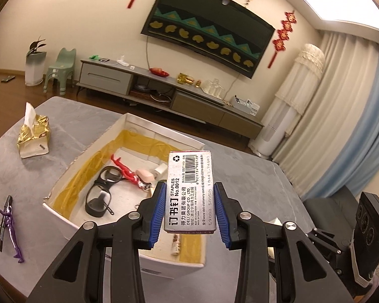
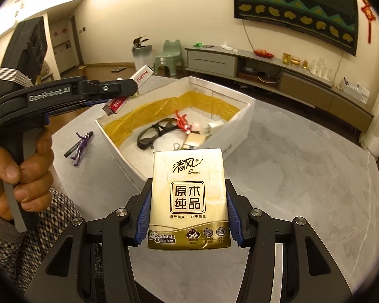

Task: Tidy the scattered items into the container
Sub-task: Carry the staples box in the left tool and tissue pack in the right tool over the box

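Both grippers loaded, poised at the open box.

Left wrist view: the left gripper (image 1: pixel 189 210) is clenched on a staple box (image 1: pixel 191 192), long axis running forward along the fingers, its far end hanging over the white box (image 1: pixel 63 212); I judge it need only go forward and down. Inside lie glasses (image 1: pixel 102 192) and a red figure (image 1: pixel 123 170); smaller bits behind the staple box are hidden. A torn tissue pack (image 1: pixel 34 136), a purple figure (image 1: pixel 11 232) and a pen (image 1: pixel 3 223) lie outside on the table (image 1: pixel 252 166).

Right wrist view: the right gripper (image 2: pixel 188 213) grips a sealed tissue pack (image 2: pixel 188 198) upright, just short of the box's near wall, which it partly blocks. The left gripper, held by a hand (image 2: pixel 15 176), looks nearer the opening.
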The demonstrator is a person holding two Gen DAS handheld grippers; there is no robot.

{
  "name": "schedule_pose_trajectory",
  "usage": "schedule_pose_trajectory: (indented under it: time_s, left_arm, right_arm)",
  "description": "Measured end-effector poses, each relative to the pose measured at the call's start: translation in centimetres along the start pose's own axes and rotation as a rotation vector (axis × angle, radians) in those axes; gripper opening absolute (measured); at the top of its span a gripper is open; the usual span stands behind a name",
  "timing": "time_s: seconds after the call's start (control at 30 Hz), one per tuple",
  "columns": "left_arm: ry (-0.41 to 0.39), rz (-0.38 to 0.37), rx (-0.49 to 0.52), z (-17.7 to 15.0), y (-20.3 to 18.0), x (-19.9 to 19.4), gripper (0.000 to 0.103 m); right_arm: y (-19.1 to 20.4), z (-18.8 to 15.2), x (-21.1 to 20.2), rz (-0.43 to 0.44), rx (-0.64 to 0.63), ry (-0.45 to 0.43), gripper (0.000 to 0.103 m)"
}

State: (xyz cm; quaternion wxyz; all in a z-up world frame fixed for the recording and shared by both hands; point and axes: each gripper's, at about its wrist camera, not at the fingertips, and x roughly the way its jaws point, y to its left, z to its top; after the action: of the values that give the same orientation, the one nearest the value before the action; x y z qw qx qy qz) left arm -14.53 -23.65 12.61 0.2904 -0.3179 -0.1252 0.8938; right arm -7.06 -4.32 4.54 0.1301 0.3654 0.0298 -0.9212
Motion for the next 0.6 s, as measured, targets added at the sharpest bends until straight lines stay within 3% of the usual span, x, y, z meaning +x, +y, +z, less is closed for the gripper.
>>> schedule_pose_trajectory:
  time_s: [0.6]
  left_arm:
    - [0.037,0.058,-0.041,0.1,3.9,3.5,0.039]
  right_arm:
    - [0.7,6.4,4.2,0.027,-0.079,0.005,0.054]
